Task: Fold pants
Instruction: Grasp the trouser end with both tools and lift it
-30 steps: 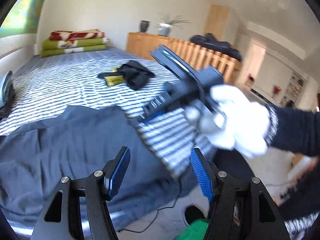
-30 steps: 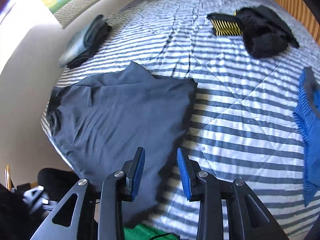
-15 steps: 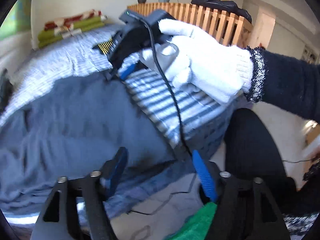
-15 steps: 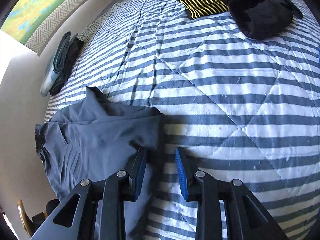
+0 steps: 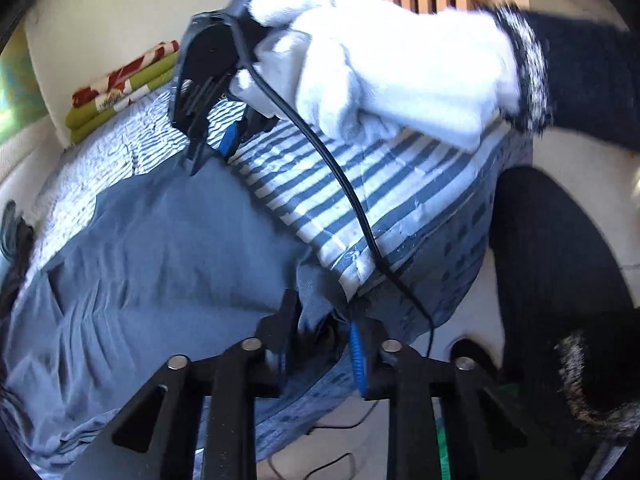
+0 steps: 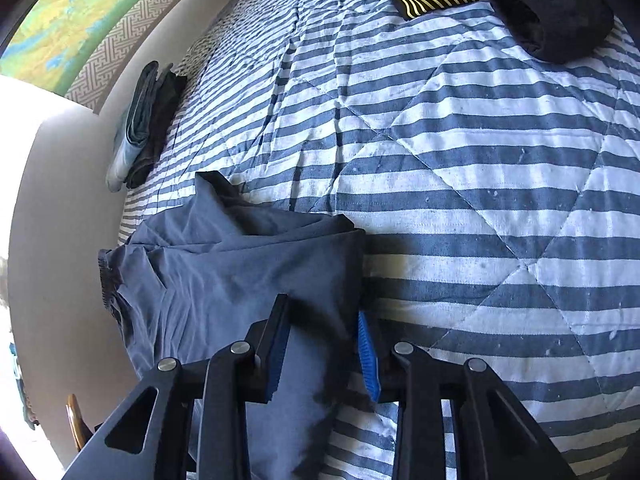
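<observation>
I see the pants [image 6: 224, 272] lying grey and creased at the near left corner of the striped quilt [image 6: 460, 184], one end draped over the bed edge. Their right edge runs straight, with bare quilt beyond it.

Left gripper [image 5: 320, 344]: jaws have just been closing; a bunched fold of pants hem sits between them at the bed edge. Pads look pressed on the cloth.

Right gripper [image 6: 324, 352]: jaws have narrowed a little, straddling the pants' right edge; cloth lies between the pads, but I cannot tell whether they press it.

In the left view my gloved right hand [image 5: 384, 64] holds that gripper over the pants' far edge, its cable [image 5: 344, 184] trailing across the quilt.

Open quilt spans the middle. Folded clothes [image 6: 140, 128] lie at the left edge, a black garment [image 6: 552, 12] far right.
</observation>
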A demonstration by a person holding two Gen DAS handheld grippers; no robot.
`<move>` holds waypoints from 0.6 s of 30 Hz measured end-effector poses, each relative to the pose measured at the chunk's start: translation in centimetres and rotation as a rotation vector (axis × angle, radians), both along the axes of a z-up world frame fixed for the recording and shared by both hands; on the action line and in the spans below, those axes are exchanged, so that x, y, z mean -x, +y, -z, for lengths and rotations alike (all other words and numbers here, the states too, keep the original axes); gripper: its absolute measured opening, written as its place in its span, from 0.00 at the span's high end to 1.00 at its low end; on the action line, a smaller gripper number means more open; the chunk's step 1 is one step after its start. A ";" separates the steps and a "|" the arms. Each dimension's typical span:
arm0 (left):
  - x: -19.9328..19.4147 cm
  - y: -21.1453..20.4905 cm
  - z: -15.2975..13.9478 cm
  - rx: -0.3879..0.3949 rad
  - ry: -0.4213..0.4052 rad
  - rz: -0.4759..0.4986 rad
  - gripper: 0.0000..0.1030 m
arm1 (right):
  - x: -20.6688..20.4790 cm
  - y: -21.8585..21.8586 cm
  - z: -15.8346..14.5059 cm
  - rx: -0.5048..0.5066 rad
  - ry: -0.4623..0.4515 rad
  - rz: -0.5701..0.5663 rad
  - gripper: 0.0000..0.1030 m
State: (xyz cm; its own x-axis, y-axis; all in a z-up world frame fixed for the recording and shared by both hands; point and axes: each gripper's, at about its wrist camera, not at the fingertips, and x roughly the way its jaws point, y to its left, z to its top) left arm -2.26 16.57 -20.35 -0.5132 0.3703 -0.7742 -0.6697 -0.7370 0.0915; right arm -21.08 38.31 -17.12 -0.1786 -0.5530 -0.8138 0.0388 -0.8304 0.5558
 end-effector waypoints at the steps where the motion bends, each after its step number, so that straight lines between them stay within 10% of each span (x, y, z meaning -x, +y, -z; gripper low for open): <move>1: 0.1 -0.4 -0.5 -0.036 -0.016 -0.001 0.83 | 0.0 -0.1 0.0 0.003 -0.004 0.003 0.81; 9: 0.0 -5.7 -4.2 -0.293 -0.092 -0.072 0.94 | -0.6 0.1 -1.9 0.025 -0.013 0.044 0.95; 18: -1.6 -12.5 -8.9 -0.374 0.022 -0.200 0.95 | -0.8 -3.0 -8.0 -0.001 0.051 0.057 0.97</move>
State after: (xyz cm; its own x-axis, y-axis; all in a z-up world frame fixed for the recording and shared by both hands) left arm -0.64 4.10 -11.45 -0.6185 0.5146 -0.5938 -0.5107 -0.8376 -0.1940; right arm -20.32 35.29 -9.08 -0.2507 -0.5396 -0.8037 0.0198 -0.8329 0.5530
